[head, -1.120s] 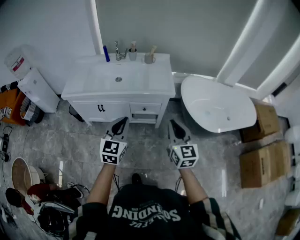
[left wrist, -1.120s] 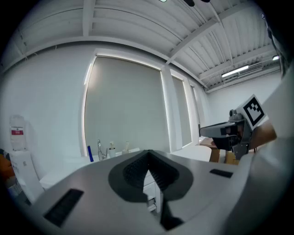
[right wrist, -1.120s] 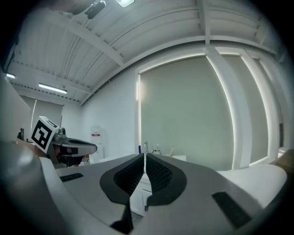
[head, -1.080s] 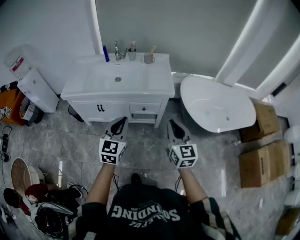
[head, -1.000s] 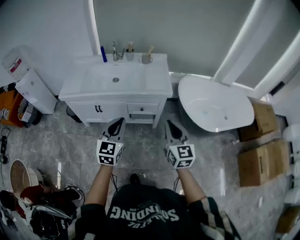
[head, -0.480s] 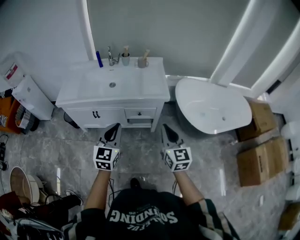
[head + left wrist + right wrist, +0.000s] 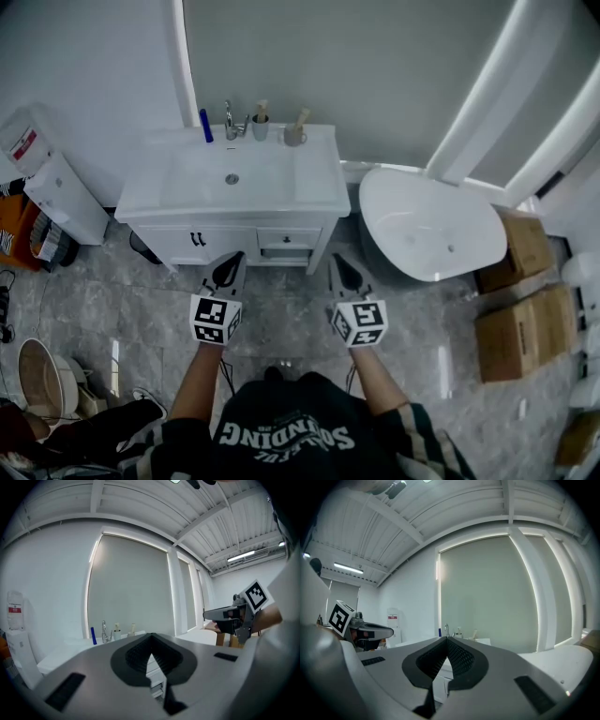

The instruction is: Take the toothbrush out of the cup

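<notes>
Both tongs pinched shut, nothing in them, out in front of the vanity.
My left gripper (image 7: 226, 269) and right gripper (image 7: 345, 272) hang side by side before the vanity (image 7: 319, 192), well apart from it, and there's the toothbrush (image 7: 262, 110), upright in its cup (image 7: 261, 130) at the vanity's back edge, near the middle.

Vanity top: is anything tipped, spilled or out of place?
Nothing stands out. Right of the faucet, the first cup and second cup stand upright along the back edge of the vanity; no spill shows.
</notes>
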`<state>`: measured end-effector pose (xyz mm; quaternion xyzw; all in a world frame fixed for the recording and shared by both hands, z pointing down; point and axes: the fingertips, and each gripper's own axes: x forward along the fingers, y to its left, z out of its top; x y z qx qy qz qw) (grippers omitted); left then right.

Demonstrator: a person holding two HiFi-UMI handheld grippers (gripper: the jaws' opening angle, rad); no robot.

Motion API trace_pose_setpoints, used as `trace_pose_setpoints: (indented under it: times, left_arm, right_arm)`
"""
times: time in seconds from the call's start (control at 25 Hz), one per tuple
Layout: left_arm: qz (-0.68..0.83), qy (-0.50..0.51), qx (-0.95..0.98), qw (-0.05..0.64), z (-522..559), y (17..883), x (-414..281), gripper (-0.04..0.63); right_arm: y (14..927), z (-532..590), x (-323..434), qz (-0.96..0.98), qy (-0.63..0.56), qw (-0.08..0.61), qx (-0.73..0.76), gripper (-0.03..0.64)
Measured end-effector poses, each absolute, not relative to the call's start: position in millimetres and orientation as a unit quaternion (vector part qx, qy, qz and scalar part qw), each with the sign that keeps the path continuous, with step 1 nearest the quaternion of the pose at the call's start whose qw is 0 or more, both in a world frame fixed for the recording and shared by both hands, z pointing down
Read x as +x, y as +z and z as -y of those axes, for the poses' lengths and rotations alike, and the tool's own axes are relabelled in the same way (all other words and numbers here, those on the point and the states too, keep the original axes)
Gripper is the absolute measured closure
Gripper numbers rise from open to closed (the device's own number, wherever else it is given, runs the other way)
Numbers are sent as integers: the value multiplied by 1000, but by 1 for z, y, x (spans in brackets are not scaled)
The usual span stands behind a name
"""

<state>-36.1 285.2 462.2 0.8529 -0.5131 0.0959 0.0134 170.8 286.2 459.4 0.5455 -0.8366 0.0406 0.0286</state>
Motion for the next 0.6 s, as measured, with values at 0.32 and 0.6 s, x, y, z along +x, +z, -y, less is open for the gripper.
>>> trace_pose_setpoints:
  times: [0.32,0.6]
  left_arm:
    - [513,94,853,18,-258,464,-55,597]
    - [515,97,851,26,-219,475,-68,597]
  right_arm:
    - [466,-262,152,835,46,37,547,617]
    - [474,-219,140,834,50,34,548,617]
